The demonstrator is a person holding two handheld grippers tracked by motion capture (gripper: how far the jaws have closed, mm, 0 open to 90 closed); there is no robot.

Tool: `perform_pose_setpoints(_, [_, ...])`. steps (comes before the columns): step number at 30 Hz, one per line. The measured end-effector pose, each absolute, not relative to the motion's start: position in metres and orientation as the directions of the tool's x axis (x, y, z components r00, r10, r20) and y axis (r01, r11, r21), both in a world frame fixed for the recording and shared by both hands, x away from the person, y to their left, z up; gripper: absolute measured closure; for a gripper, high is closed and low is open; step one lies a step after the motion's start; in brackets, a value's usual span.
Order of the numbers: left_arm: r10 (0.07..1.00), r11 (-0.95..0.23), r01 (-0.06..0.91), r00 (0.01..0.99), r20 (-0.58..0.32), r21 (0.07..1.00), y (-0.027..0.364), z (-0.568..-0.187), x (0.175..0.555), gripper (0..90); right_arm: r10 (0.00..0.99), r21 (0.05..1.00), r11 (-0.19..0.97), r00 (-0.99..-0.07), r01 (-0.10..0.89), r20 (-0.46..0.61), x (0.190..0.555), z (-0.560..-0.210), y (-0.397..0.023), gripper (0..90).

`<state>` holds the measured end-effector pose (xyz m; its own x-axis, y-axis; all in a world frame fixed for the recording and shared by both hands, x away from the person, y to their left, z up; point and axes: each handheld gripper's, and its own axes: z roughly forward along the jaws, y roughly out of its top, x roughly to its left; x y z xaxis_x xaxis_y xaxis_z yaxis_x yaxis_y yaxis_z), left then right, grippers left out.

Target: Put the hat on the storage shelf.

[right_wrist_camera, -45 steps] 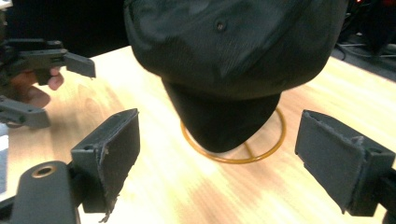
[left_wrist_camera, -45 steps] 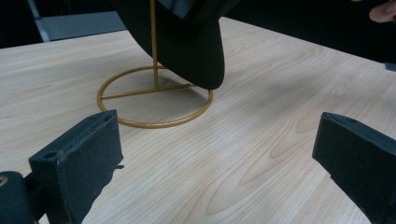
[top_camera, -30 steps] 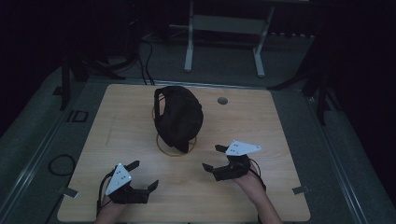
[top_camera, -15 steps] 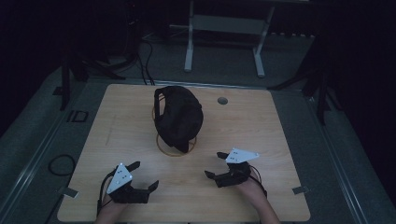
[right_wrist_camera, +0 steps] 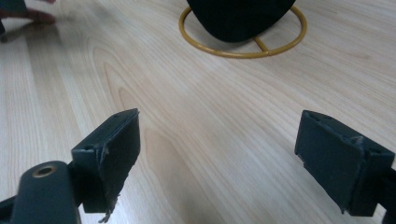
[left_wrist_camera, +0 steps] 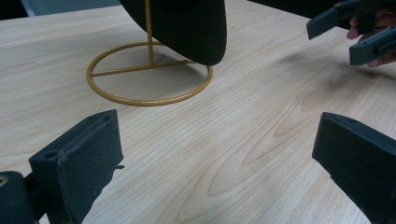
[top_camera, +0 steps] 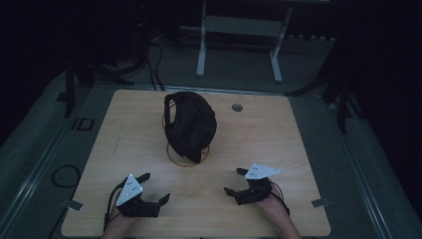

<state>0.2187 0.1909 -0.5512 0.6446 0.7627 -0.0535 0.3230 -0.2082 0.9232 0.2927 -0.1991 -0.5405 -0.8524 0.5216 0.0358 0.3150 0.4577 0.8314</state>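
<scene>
A black cap-like object (top_camera: 190, 124) hangs on a thin gold stand with a ring base (top_camera: 188, 160) at the middle of the wooden table (top_camera: 278, 134). My left gripper (top_camera: 154, 187) rests near the front edge, left of the stand, open and empty. My right gripper (top_camera: 235, 181) sits front right of the stand, also open and empty. In the left gripper view the wide-apart jaws (left_wrist_camera: 217, 154) face the gold ring (left_wrist_camera: 149, 74) and the black object's lower edge (left_wrist_camera: 187, 23), with the other gripper (left_wrist_camera: 355, 28) at top right. The right gripper view looks past its spread jaws (right_wrist_camera: 217, 149) to the ring (right_wrist_camera: 243, 39).
A small round grommet (top_camera: 237, 107) sits in the tabletop behind the stand. A white-legged frame (top_camera: 239, 30) stands on the dark floor beyond the table, and cables (top_camera: 62, 175) lie on the floor at left. Bare wood lies between both grippers and the stand.
My right gripper has drawn back from the stand toward the front edge of the table. The left gripper has hardly moved.
</scene>
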Motion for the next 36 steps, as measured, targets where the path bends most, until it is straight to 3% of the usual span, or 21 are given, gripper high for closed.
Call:
perform_pose_setpoints(25, [0.759, -0.207, 0.328, 0.648, -0.06, 0.922, 0.192, -0.552, 0.219, 2.1, 0.602, 0.838, 0.419, -0.798, 0.349, 0.031, 0.295, -0.548, -0.252, 14.3])
perform_pose_setpoints(36, [0.757, -0.209, 0.333, 0.651, -0.064, 0.92, 0.191, -0.553, 0.219, 2.1, 0.61, 0.836, 0.423, -0.792, 0.351, 0.024, 0.296, -0.552, -0.256, 14.5])
